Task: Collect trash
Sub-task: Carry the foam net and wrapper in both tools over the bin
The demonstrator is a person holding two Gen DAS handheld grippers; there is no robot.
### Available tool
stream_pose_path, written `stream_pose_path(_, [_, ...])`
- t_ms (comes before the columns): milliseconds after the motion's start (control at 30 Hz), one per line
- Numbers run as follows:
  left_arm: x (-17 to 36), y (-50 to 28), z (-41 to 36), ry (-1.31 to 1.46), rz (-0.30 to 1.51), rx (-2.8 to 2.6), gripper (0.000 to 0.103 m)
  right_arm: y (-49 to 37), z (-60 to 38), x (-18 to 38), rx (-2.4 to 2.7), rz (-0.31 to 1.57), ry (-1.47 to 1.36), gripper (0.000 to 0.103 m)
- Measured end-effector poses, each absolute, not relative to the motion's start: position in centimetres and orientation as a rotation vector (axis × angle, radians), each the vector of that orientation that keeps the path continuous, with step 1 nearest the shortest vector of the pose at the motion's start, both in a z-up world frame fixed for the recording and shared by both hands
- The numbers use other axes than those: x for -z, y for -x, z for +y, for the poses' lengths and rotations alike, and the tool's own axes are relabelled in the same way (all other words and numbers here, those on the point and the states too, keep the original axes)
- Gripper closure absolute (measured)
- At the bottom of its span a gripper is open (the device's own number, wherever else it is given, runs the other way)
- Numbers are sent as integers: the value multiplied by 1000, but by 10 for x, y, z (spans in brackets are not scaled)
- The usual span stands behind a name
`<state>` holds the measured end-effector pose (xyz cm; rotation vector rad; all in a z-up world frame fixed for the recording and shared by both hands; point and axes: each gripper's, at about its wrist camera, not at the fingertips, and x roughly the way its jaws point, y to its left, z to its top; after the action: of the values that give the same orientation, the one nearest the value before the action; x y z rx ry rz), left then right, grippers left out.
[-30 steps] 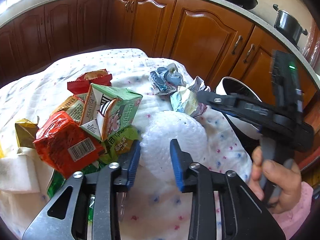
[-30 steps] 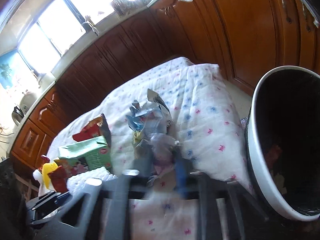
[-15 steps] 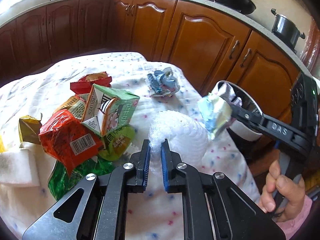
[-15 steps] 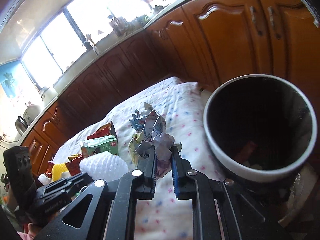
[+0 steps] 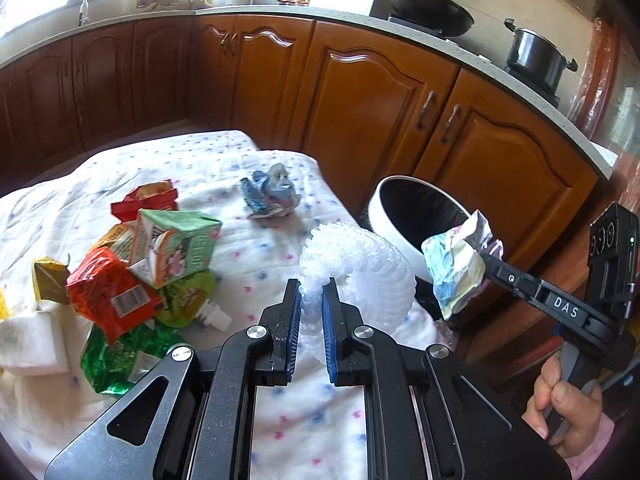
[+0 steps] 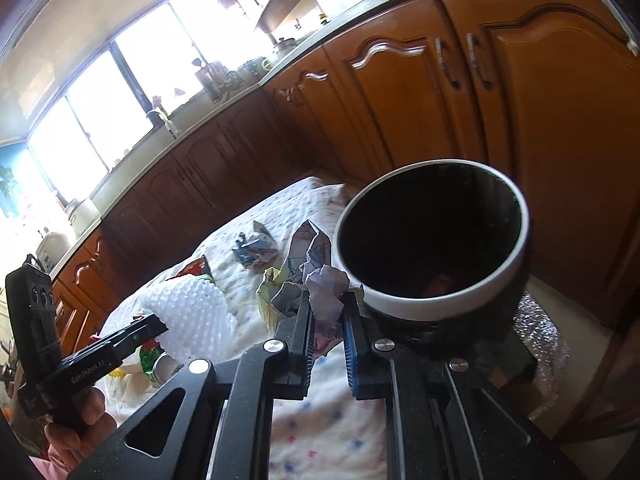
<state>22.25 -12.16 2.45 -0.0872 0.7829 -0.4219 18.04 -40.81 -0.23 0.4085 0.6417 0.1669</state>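
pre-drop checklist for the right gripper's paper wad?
1. Right gripper shut on crumpled paper: ok.
2. Paper over the bin opening: not ok, it sits beside the rim.
3. Bin mouth unobstructed: ok.
4. Room left in the bin: cannot tell, interior is dark.
5. Left gripper shut on foam net: ok.
6. Left gripper apart from right: ok.

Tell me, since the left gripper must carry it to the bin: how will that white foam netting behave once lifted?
The white foam netting looks airy, so probably very light. It bulges and curls beyond the left gripper, so likely floppy and springy. Pinched only at one edge, it may sag or swing.
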Motion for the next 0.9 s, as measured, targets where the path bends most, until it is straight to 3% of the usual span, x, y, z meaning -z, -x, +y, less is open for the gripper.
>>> stream_pose_path(900, [-41,-233,-201,29,765,516,94,-161,-465,0,-45,583,-438,90])
